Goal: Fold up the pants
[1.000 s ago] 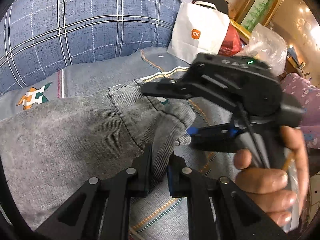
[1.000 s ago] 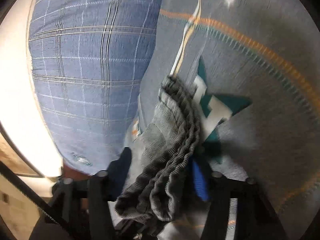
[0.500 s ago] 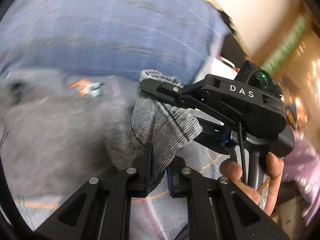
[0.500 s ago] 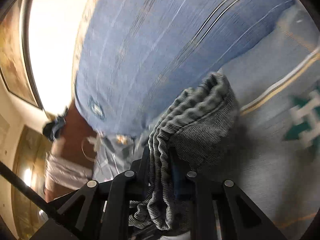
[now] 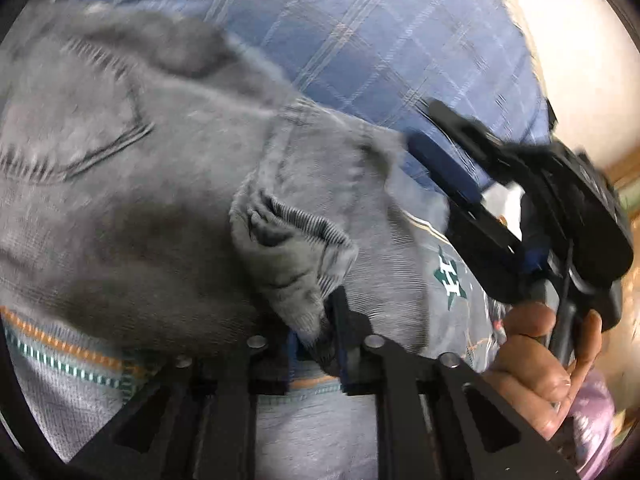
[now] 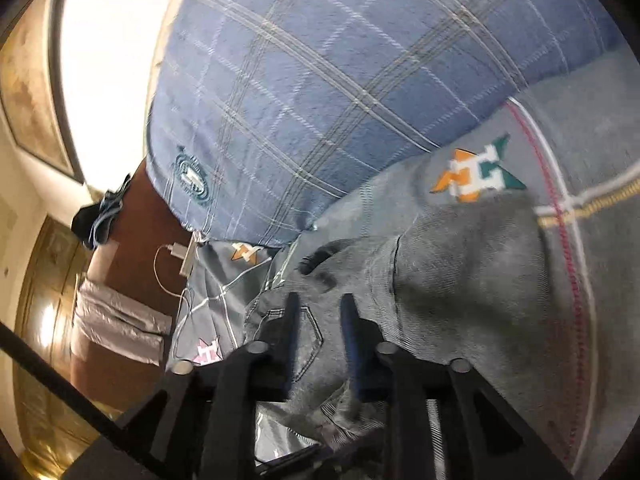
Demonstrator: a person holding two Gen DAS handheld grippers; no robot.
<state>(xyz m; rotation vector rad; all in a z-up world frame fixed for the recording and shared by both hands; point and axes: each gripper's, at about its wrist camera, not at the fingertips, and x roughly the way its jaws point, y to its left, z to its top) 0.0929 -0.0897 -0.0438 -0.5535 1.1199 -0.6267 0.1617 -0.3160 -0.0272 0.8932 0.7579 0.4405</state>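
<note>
Lying folded across a grey patterned bedsheet (image 6: 592, 128), the grey corduroy pants (image 5: 132, 208) spread away to the left of the left gripper (image 5: 316, 332) in its own view, and their long axis runs roughly left to right there. That gripper's jaws are opening, yet a bunched cuff of the pants sits between them and the pads seem to press on it. The right gripper (image 6: 316, 320) hovers over the pants near a stitched back pocket (image 6: 304, 344); its jaws are opening too, with a clear gap and nothing pinched between them. In the left view it stands just past the cloth's far edge, borne by a hand (image 5: 540, 360). So the left hand is the nearer one, being the only one with cloth in its jaws (the next step, I judge, turns on that cuff). A blue plaid pillow (image 6: 320, 80) carries a round emblem whose lettering is too small to read; no other writing is legible.
</note>
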